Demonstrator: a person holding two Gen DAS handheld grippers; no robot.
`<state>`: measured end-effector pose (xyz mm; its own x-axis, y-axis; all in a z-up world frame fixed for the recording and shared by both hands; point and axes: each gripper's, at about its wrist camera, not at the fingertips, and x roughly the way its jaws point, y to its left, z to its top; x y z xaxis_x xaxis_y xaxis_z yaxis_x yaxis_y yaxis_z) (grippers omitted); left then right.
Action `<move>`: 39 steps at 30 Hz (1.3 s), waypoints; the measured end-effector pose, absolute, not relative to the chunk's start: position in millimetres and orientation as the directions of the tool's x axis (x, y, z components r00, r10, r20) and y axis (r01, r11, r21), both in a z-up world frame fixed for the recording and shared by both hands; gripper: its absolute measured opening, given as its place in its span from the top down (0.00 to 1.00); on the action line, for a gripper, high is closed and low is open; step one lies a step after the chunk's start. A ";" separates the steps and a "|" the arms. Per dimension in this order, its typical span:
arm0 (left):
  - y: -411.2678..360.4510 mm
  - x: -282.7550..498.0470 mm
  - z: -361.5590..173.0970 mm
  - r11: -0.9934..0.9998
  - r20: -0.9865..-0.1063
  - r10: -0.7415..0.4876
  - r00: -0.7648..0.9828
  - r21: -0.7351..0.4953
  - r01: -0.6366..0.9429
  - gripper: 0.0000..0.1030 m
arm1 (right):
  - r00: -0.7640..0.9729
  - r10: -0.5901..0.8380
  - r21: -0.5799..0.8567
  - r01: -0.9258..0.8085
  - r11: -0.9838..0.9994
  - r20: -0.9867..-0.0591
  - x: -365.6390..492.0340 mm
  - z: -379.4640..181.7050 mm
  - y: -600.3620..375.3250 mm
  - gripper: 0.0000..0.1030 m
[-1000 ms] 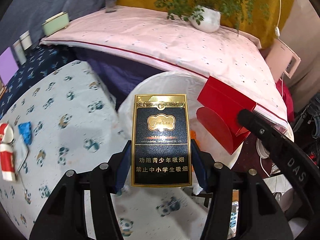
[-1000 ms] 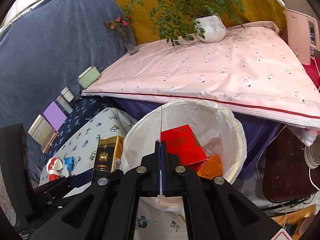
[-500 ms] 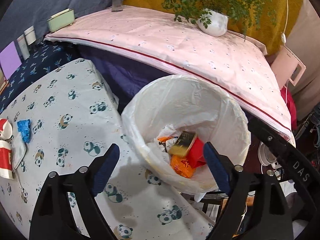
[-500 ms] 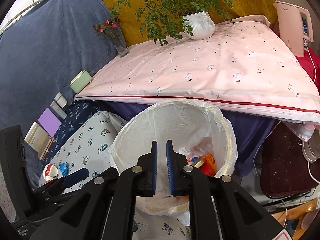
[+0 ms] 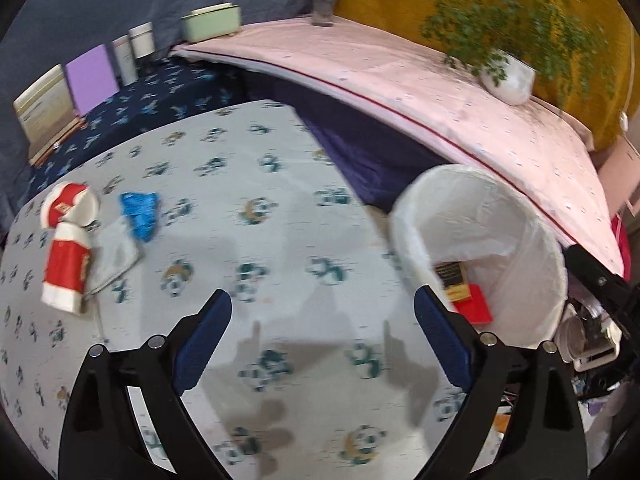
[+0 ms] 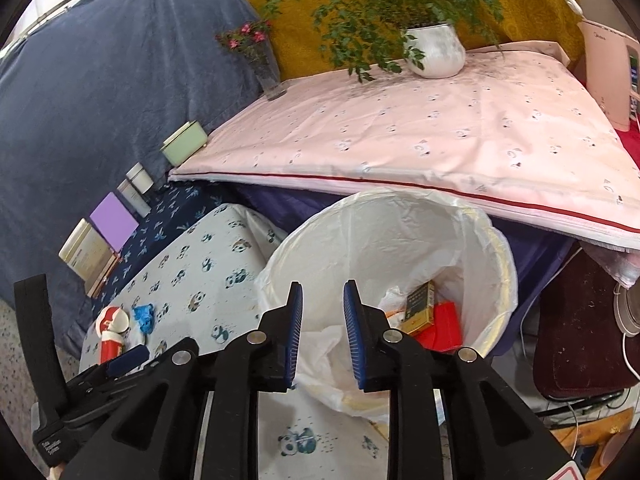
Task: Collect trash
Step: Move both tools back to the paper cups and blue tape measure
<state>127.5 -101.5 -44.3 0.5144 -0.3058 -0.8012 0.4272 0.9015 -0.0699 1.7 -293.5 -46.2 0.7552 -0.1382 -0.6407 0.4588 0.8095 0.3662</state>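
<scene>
A white-lined trash bin (image 5: 516, 216) (image 6: 496, 240) stands at the right edge of the panda-print table (image 5: 280, 184). In it lie a black-and-gold cigarette box (image 6: 420, 306) (image 5: 452, 280) and a red box (image 6: 442, 322) (image 5: 476, 308). On the table's left lie a crushed red-and-white cup (image 5: 66, 248) (image 6: 111, 330), a blue wrapper (image 5: 140, 212) (image 6: 144, 317) and a grey tissue (image 5: 114, 258). My left gripper (image 5: 322, 338) is wide open and empty above the table. My right gripper (image 6: 320, 332) is partly open and empty at the bin's near rim.
A higher pink-covered surface (image 6: 400, 136) lies behind the bin, with a potted plant (image 6: 434, 50), a glass vase (image 6: 268, 72) and a green box (image 6: 184, 146). Books and tins (image 5: 84, 80) stand at the far left. A white appliance (image 6: 608, 72) is at far right.
My left gripper let the cigarette box go into the bin, then swung left over the table. My right gripper released the red box into the bin and opened further.
</scene>
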 end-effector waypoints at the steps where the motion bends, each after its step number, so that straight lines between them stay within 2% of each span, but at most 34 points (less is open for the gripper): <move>1: -94.6 129.9 -44.9 0.909 -0.801 -0.293 0.522 -0.063 0.412 0.14 | 0.756 -0.130 0.364 0.450 0.815 -0.642 4.6 -45.9 -289.0 0.78; 12: 3.7 151.6 -53.5 0.977 -0.802 -0.135 0.582 -0.008 0.215 0.09 | 0.746 -0.021 0.325 0.315 0.892 -0.666 45.4 -44.0 -211.3 0.76; 18: 47.0 160.3 -61.0 0.982 -0.799 -0.078 0.596 0.042 0.185 0.09 | 0.731 0.039 0.311 0.241 0.919 -0.681 69.8 -46.5 -168.2 0.76; 26: 87.5 183.2 -69.1 0.979 -0.797 -0.071 0.599 0.060 0.196 0.09 | 0.698 0.098 0.292 0.165 0.942 -0.710 102.4 -57.8 -118.8 0.76; 37: 108.4 227.5 -91.8 0.969 -0.837 -0.145 0.528 -0.012 0.247 0.09 | 0.653 0.149 0.282 0.103 0.954 -0.743 155.8 -77.5 -76.5 0.75; 39: 109.0 232.8 -97.6 0.968 -0.847 -0.150 0.510 -0.021 0.250 0.09 | 0.646 0.154 0.277 0.093 0.956 -0.748 167.8 -81.0 -70.4 0.71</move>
